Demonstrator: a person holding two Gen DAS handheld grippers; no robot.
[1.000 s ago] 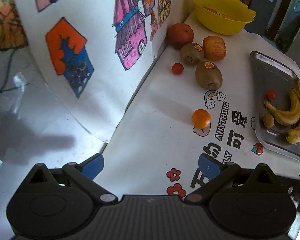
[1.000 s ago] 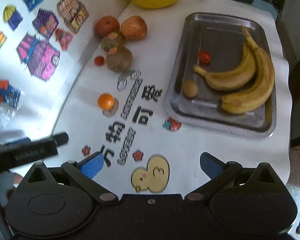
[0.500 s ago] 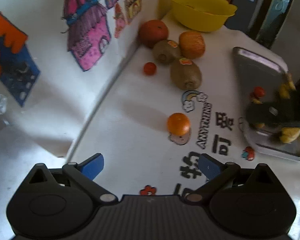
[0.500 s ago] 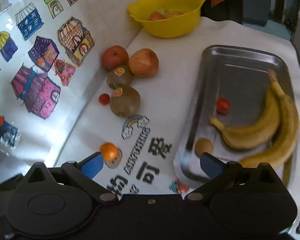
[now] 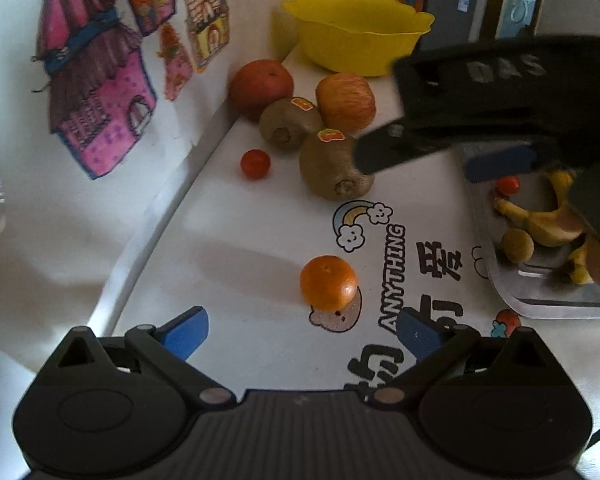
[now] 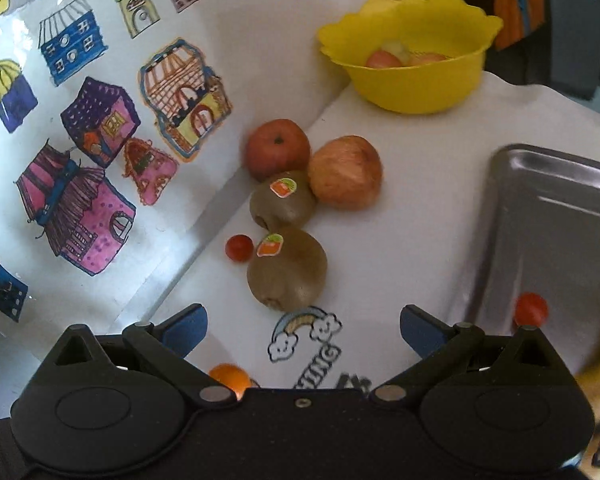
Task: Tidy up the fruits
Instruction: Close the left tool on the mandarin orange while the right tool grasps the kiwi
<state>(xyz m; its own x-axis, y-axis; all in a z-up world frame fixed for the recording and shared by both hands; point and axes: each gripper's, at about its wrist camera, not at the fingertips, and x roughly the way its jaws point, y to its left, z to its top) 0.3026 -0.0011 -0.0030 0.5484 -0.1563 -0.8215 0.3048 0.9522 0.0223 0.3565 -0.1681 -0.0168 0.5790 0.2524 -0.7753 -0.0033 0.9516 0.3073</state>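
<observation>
Left wrist view: left tool (image 5: 300,332) gapes wide, empty, over a small orange (image 5: 329,282) mid-bench. Beyond, right tool (image 6: 303,330), also spread and empty, hovers near two kiwis (image 6: 286,269); apples (image 6: 345,173) by the wall, yellow bowl (image 6: 412,80) at the far edge.

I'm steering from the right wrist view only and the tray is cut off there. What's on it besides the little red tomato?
Observer: In the left wrist view, bananas lie on the tray, just beyond the cherry tomato.
Operator: Anything else on it?
Observer: Yes, a small round brown fruit sits beside the bananas' stem end.
Operator: And the mandarin? I see only a sliver of it.
Observer: It sits alone on the tablecloth, directly ahead of the open left gripper, untouched.
</observation>
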